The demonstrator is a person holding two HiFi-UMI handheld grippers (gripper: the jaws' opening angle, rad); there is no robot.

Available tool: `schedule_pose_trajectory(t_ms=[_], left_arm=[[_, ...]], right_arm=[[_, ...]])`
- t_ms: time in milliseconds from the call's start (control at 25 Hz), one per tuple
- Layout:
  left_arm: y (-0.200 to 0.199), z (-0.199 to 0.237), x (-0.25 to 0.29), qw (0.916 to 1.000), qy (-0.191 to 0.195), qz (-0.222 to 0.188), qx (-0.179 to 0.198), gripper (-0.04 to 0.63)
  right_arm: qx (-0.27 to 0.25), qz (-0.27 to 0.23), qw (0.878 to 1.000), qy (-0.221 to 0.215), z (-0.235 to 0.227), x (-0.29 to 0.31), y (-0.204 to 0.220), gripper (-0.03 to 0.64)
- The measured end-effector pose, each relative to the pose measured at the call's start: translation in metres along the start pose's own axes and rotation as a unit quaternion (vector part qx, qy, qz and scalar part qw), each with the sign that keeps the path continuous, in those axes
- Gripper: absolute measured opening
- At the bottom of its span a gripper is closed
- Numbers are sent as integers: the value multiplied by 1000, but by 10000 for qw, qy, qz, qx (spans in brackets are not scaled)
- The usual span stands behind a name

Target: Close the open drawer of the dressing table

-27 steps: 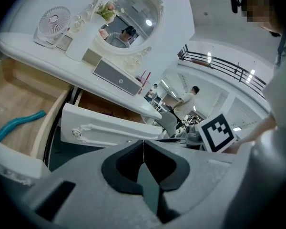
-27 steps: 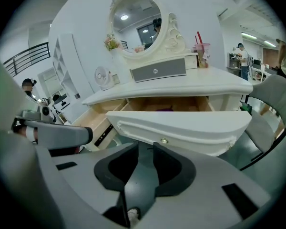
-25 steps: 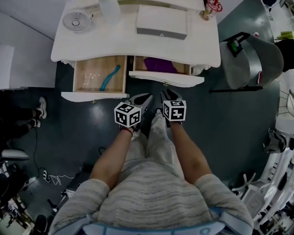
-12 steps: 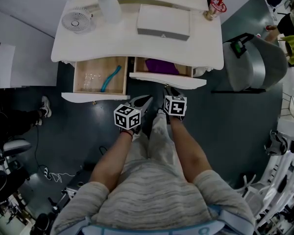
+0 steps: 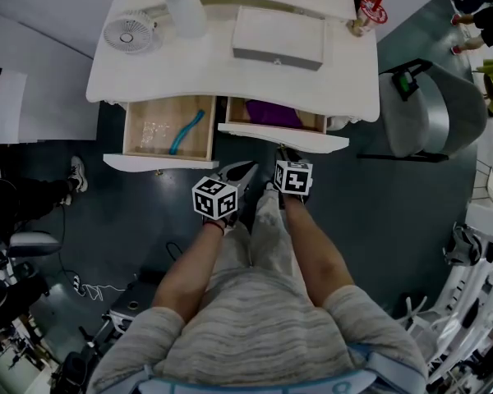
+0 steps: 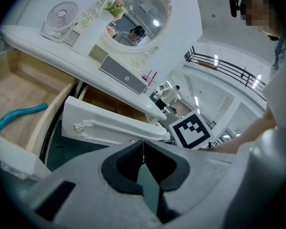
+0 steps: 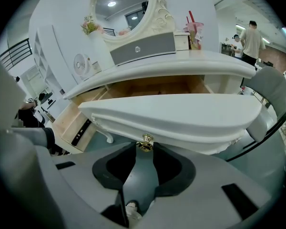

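Our right tongs [image 7: 144, 148] are closing round the brass knob [image 7: 144, 140], not yet pinching it, on the half-open drawer [image 7: 181, 116] at twelve o'clock, probably for a guided push. Our left tongs [image 6: 143, 146] are hanging pressed together, empty, at nine o'clock.

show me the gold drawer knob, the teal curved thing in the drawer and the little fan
gold drawer knob [image 7: 144, 139]: right gripper view, its round head
teal curved thing [image 5: 186, 129]: head view, its middle
little fan [image 5: 129, 33]: head view, centre of its grille
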State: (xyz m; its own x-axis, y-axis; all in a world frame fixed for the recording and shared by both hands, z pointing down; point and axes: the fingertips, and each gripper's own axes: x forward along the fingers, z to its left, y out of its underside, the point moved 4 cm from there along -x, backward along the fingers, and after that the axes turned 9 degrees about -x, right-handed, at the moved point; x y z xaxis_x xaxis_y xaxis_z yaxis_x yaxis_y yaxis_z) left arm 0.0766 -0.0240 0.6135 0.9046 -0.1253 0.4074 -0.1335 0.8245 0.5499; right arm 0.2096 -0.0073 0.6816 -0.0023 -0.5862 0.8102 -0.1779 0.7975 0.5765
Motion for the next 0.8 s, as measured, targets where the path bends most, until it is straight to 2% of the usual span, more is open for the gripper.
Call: schedule_pose_trajectory(t_ms=[800], left_arm=[[-3,3,-3,9998,-86,-133,-130,17]], right_arm=[[-116,25,9999,17,-9,14,-19,103]])
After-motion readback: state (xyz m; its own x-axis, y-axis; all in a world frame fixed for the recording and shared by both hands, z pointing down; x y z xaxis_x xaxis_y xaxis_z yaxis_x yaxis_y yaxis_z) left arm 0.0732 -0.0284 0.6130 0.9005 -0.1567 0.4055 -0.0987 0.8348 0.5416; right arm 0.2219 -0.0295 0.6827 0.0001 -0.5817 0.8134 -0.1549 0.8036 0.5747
